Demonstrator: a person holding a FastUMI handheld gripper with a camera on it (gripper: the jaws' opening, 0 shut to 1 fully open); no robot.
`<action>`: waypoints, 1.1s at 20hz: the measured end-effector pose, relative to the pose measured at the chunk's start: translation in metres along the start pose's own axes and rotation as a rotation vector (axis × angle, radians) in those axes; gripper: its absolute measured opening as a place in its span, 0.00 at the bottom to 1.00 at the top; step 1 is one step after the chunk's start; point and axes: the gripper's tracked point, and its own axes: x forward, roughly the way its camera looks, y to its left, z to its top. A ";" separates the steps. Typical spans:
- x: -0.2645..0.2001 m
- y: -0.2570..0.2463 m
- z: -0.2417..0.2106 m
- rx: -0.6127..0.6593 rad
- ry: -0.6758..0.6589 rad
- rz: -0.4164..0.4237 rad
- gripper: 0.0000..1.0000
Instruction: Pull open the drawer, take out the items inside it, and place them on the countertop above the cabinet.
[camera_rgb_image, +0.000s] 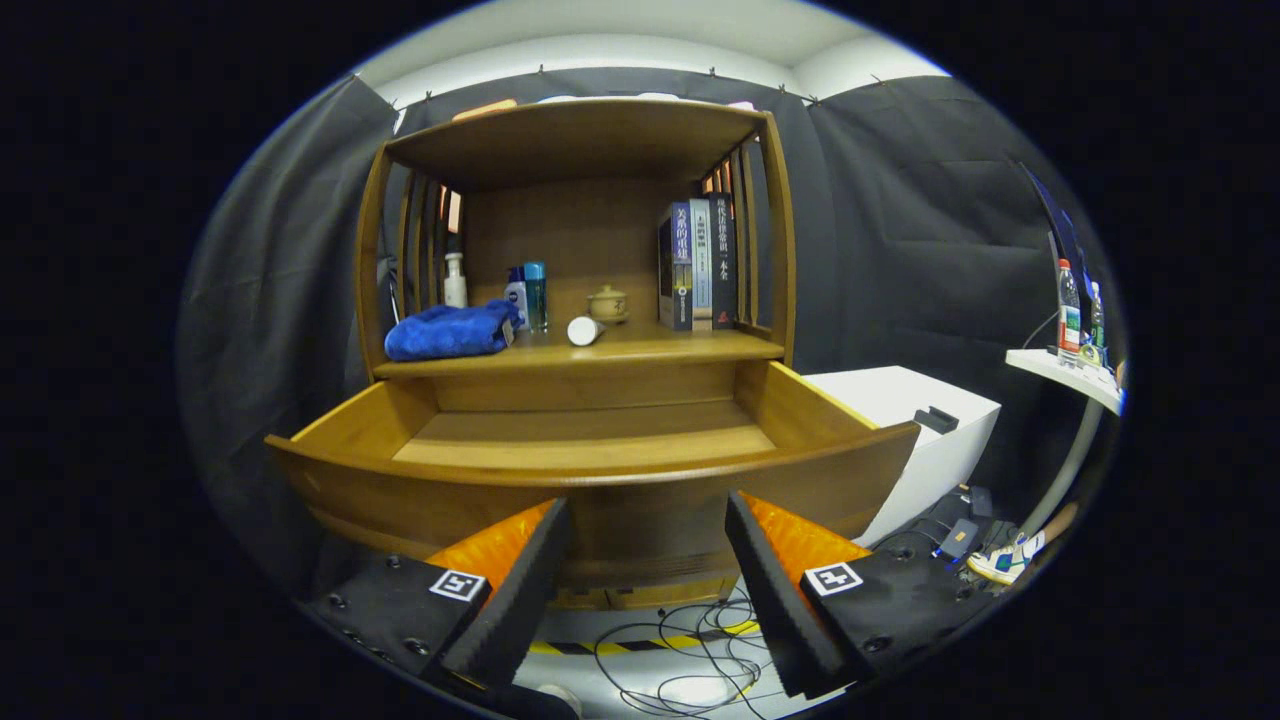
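I see the wooden cabinet (580, 250) filling centre frame, its drawer (600, 480) pulled out toward me, the visible floor bare. On the countertop (650, 347): books (698, 265), blue towel (450, 332), bottles (527, 295). My gripper (647, 530) fingers stand apart, holding nothing, at the drawer front.

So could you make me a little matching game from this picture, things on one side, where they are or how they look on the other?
Things:
1. blue towel
2. books
3. drawer
4. white bottle

Descriptions:
A. standing upright at the right end of the countertop
B. lying on its side near the middle of the countertop
C. pulled out, just beyond the open fingers
D. folded in a heap at the left end of the countertop

Pairs: 1-D, 2-A, 3-C, 4-B
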 end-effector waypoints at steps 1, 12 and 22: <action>0.003 0.000 -0.006 -0.011 0.011 -0.003 1.00; 0.022 0.004 -0.006 -0.057 -0.018 0.025 0.96; 0.062 0.005 0.008 -0.056 -0.025 0.019 0.96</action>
